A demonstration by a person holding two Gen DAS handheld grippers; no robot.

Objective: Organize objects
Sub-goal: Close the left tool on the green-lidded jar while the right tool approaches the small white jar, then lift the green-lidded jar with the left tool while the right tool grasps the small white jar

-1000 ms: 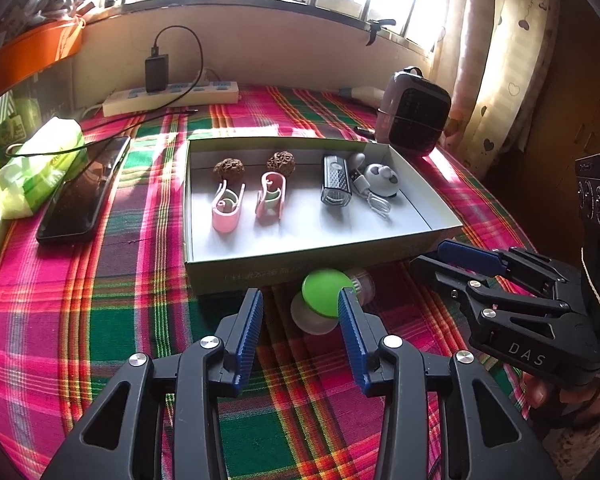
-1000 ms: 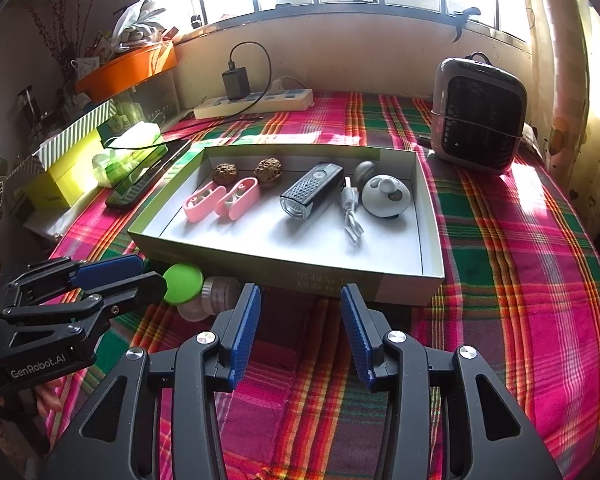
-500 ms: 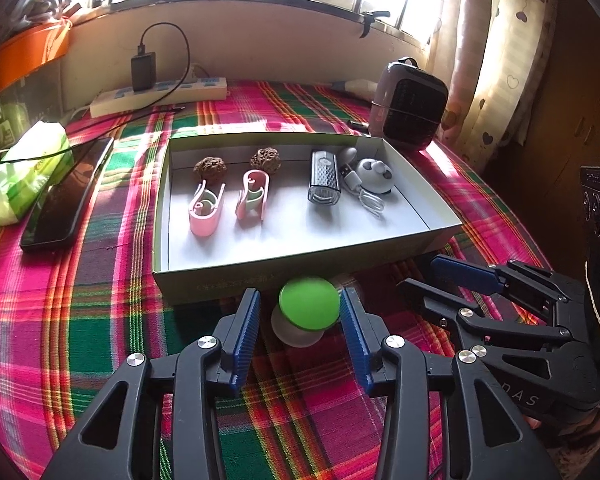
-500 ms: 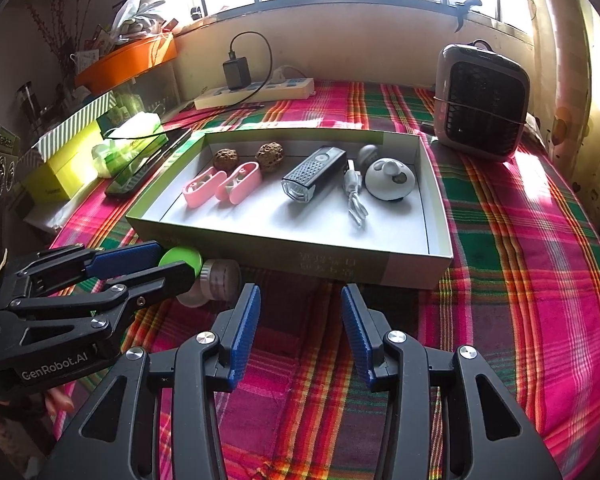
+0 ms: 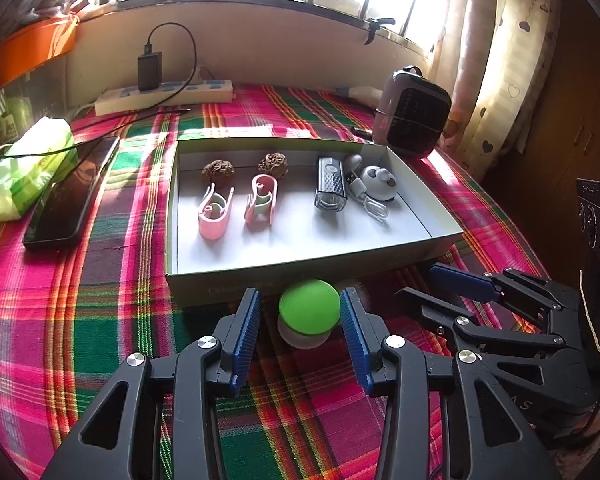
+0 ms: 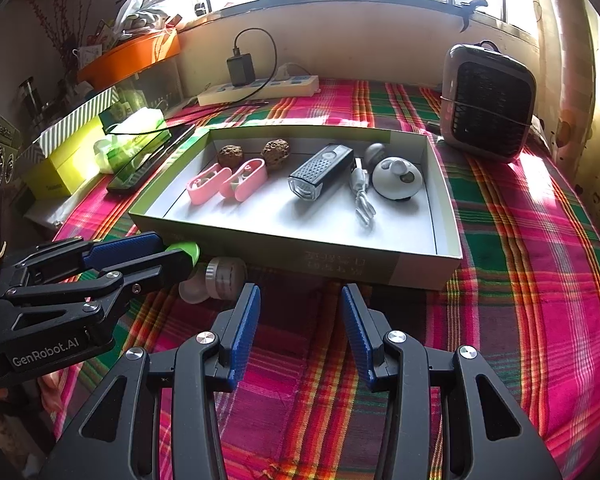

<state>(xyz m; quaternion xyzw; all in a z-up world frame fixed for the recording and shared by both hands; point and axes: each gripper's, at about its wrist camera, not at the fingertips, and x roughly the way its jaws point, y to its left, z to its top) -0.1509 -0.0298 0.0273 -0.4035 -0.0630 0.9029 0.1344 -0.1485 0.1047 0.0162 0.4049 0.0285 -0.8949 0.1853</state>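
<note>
Your left tongs [image 5: 300,316] stood spread, having just widened, around the green-capped jar [image 5: 309,312] lying on the table against the box [image 5: 440,236] front, pads apparently clear, while your right tongs [image 6: 300,320] hung spread and empty; the grasp step was in hand, and closing on the cap came next.

Tray [image 5: 440,224] mid-frame on the tablecloth [image 5: 100,288]. Inside, left to right: two clips [image 5: 214,216], torch [image 5: 330,186], cable [image 5: 366,198], round gadget [image 5: 378,182]; two walnuts [image 5: 219,171] behind the clips. Capped bottle [image 5: 309,312] below tray. Phone [image 5: 70,200] left, heater [image 5: 412,120] upper right.
</note>
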